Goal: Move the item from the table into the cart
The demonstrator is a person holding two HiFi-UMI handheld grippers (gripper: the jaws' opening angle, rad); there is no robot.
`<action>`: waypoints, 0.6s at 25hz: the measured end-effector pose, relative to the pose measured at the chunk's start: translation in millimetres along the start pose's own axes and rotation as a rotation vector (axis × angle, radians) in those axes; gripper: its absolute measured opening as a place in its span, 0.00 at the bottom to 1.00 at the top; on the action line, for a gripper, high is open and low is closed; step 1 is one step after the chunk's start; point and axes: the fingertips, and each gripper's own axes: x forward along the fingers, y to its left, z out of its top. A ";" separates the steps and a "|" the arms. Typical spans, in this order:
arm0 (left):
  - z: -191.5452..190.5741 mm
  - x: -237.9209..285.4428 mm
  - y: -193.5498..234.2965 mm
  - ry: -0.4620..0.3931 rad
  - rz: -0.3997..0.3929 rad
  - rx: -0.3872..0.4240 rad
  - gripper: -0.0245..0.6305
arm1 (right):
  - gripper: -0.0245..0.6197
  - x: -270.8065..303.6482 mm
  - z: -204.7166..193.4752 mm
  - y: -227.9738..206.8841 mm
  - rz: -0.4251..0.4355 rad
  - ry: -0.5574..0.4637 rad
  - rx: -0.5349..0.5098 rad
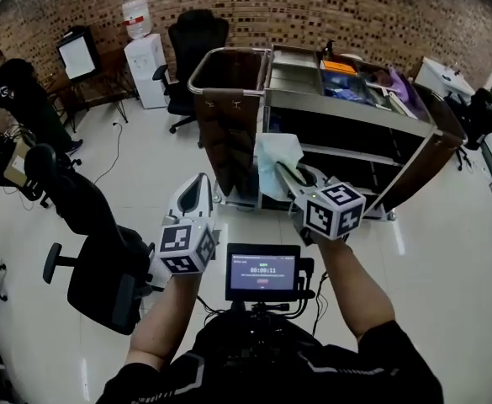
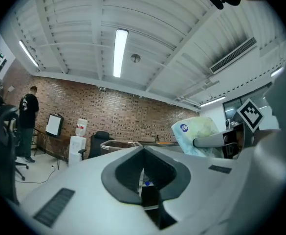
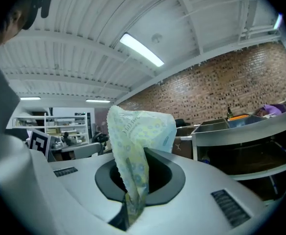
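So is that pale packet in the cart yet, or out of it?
Out. The right gripper is shut on the packet, holding it in the air in front of the cart, not inside.

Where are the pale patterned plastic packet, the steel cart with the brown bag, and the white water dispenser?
pale patterned plastic packet (image 3: 142, 126): right gripper view, its upper bulge.
steel cart (image 1: 355, 110): head view, front shelf rail.
white water dispenser (image 1: 148, 70): head view, its cabinet.
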 end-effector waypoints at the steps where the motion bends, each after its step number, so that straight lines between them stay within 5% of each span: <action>1: 5.6 28.9 6.7 -0.003 -0.032 0.006 0.06 | 0.00 18.4 12.0 -17.8 -0.021 -0.008 0.005; 9: 46.6 255.4 10.1 -0.032 -0.233 0.071 0.06 | 0.00 139.9 102.0 -183.1 -0.132 -0.038 -0.049; 15: 66.1 405.1 -11.8 -0.040 -0.234 0.058 0.06 | 0.00 195.7 165.5 -312.9 -0.127 -0.042 -0.073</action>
